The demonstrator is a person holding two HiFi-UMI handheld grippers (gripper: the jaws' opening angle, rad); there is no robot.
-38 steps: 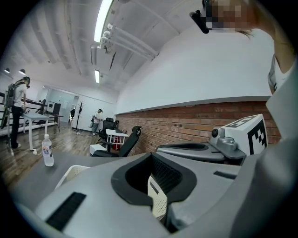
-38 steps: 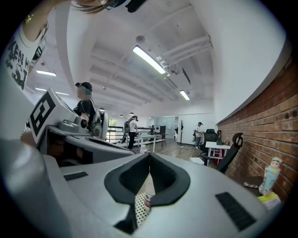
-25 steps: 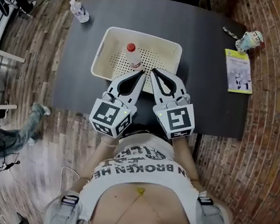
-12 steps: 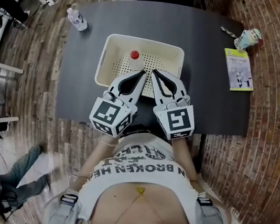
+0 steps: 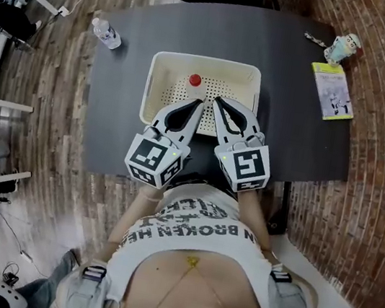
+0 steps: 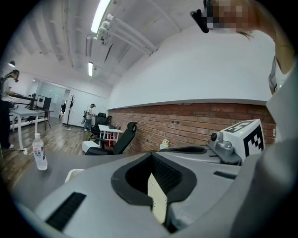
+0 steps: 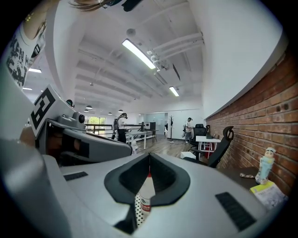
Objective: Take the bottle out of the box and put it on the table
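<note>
From my screen the desk [image 5: 117, 122] looks matt, smooth and dark. On it, the box [image 5: 154, 88] is cream plastic (its base perforated) and the bottle [image 5: 194, 80] is clear plastic with a glossy red cap. Left of the desk is a worn wood floor [image 5: 50, 89]; right of it, rough brick [image 5: 384, 145].

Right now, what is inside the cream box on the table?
One red-capped bottle stands inside the box. The left gripper and right gripper cover the near part of its floor, so that part is unseen.
</note>
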